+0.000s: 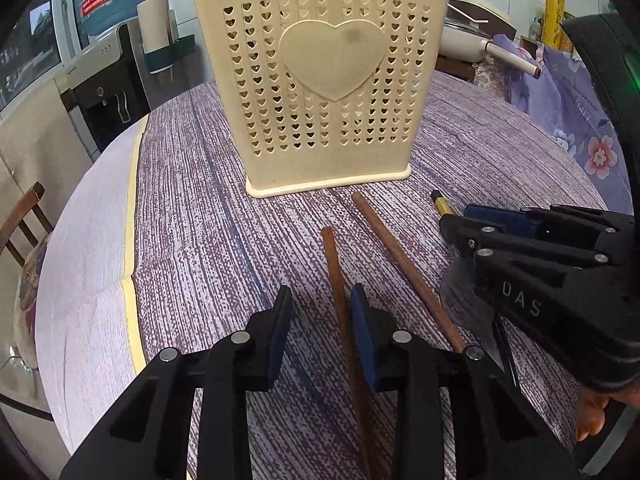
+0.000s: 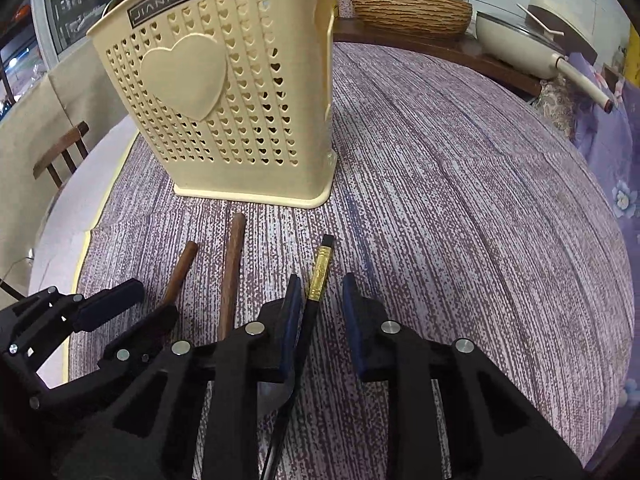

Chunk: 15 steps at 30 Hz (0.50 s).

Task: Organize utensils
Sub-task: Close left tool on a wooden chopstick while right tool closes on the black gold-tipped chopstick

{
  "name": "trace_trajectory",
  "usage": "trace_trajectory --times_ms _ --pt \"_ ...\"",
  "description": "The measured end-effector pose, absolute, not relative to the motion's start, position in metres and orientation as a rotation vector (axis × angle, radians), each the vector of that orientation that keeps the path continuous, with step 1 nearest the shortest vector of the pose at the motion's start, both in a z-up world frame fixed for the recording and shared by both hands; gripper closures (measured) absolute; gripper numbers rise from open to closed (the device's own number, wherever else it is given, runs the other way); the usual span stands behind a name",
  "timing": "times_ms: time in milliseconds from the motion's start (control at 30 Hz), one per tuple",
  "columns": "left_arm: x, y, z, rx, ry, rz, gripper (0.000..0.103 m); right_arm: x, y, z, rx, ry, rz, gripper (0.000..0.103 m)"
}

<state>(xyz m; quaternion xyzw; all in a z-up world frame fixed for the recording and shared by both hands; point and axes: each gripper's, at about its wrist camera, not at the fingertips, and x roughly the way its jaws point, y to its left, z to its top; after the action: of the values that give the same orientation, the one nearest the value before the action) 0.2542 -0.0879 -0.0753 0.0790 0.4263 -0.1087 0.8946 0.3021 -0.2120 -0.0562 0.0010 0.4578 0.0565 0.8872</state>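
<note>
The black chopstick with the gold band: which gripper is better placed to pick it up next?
Right. The right gripper is open with the black chopstick between its fingers, close to the left one. The left gripper is open around a brown chopstick instead.

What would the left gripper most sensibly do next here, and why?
Probably close. The left gripper is open, low over the table, with a brown chopstick lying between its fingers. Closing would grip it, ready to lift toward the cream holder.
</note>
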Motion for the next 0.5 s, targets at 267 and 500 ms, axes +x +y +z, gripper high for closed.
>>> trace_trajectory --times_ms 267,500 --pt "0.263 -0.088 -0.075 0.166 0.884 -0.223 0.073 0.307 -0.208 -0.057 -0.009 0.943 0.113 0.092" --pt "0.266 -0.092 -0.075 0.178 0.875 -0.202 0.087 0.310 -0.218 -0.058 0.038 0.935 0.122 0.093"
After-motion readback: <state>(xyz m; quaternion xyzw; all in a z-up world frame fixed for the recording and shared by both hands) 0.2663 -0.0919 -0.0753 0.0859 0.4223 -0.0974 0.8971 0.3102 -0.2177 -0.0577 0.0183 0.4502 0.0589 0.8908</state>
